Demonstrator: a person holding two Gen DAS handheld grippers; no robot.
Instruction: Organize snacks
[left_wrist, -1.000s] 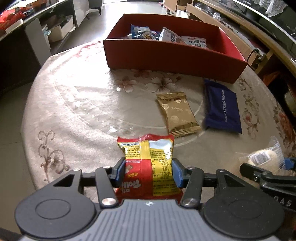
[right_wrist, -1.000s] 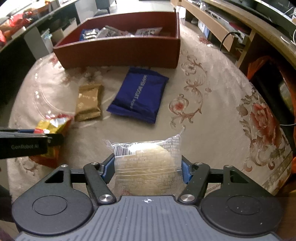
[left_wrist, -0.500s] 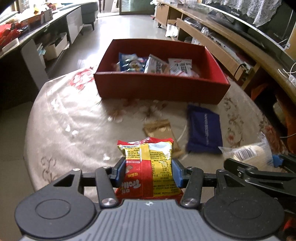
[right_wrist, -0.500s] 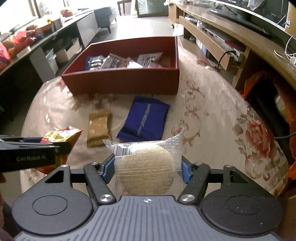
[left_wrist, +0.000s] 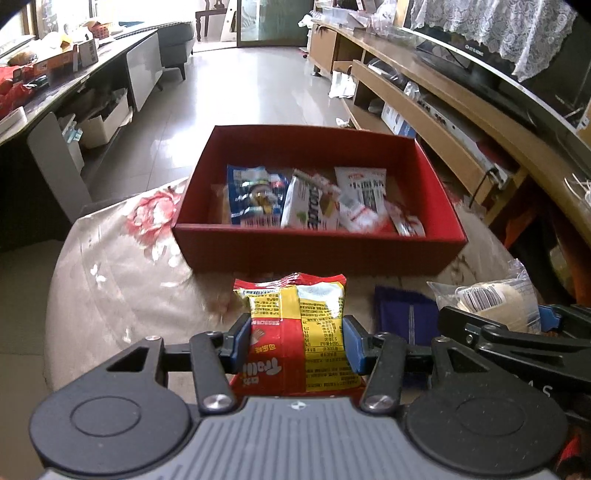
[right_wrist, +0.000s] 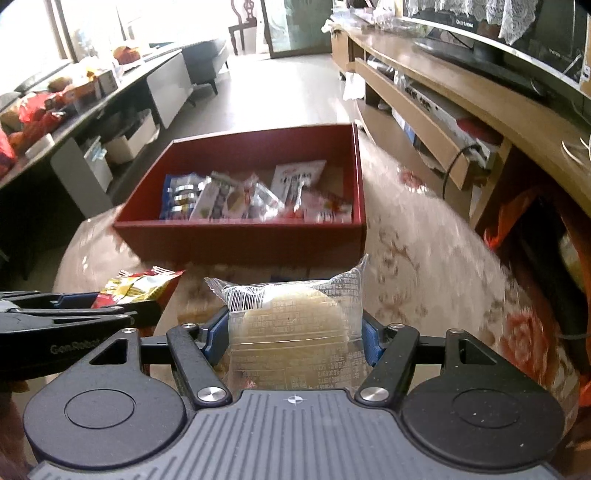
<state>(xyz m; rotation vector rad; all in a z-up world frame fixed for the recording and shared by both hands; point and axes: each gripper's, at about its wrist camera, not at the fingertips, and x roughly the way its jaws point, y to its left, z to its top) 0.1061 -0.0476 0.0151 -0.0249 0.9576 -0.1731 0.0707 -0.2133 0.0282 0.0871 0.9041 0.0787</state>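
Left gripper (left_wrist: 295, 341): closed on red-yellow packet (left_wrist: 299, 332).
Right gripper (right_wrist: 293, 338): closed on clear-wrapped cake (right_wrist: 291, 325).
Red box (left_wrist: 317, 251): holding several snacks.

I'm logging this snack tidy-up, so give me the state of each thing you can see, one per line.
Left claw: shut on the red-yellow packet.
Red-yellow packet: held, off the table.
Right claw: shut on the clear-wrapped cake.
Clear-wrapped cake: held, wrapper sealed.
Red box: open-topped, on the table, partly filled with snack packets.
Blue packet: flat on the table, outside the box.
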